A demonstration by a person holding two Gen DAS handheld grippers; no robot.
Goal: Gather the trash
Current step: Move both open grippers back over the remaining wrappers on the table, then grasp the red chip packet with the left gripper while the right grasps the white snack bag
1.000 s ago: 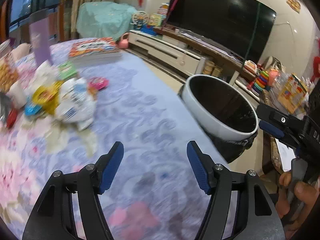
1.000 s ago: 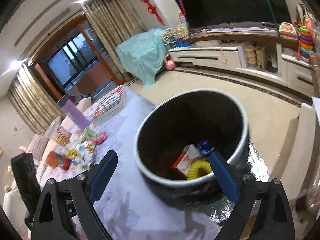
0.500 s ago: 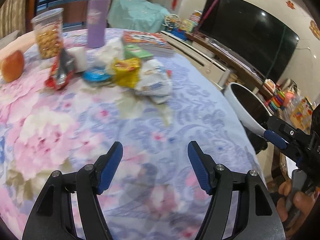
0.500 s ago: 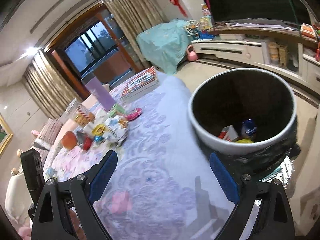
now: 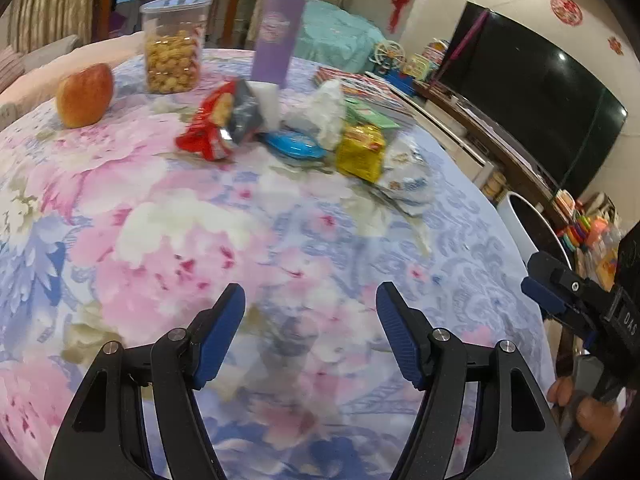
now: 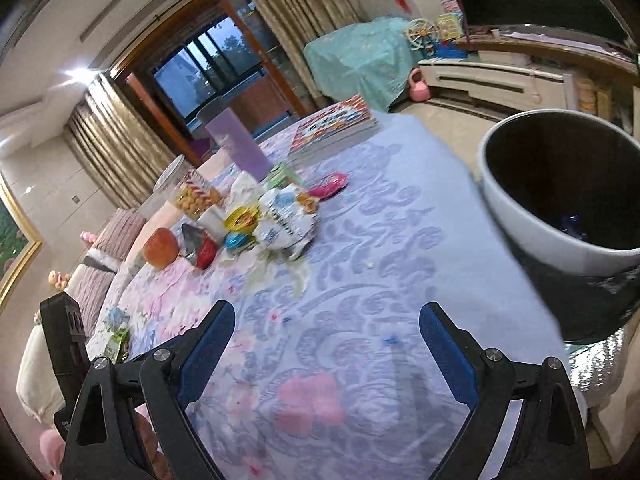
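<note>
A pile of wrappers lies on the flowered tablecloth: a red and silver snack bag (image 5: 218, 124), a blue wrapper (image 5: 294, 143), a yellow packet (image 5: 360, 151), crumpled white paper (image 5: 320, 114) and a white printed bag (image 5: 408, 184). The pile also shows in the right wrist view (image 6: 276, 220). The white trash bin (image 6: 560, 216) stands off the table's right edge, with some trash inside. My left gripper (image 5: 310, 312) is open and empty, well short of the pile. My right gripper (image 6: 326, 332) is open and empty over the cloth, left of the bin.
An apple (image 5: 84, 94), a clear jar of snacks (image 5: 174, 60), a purple tumbler (image 5: 278, 46) and a stack of books (image 6: 334, 126) stand around the pile. A small green packet (image 6: 116, 336) lies near the table's left edge. A TV (image 5: 532, 96) and its cabinet stand beyond.
Both grippers have swung left, away from the bin and toward the pile of wrappers. The pile is now nearer and more central in the left wrist view. Both grippers stay open.
</note>
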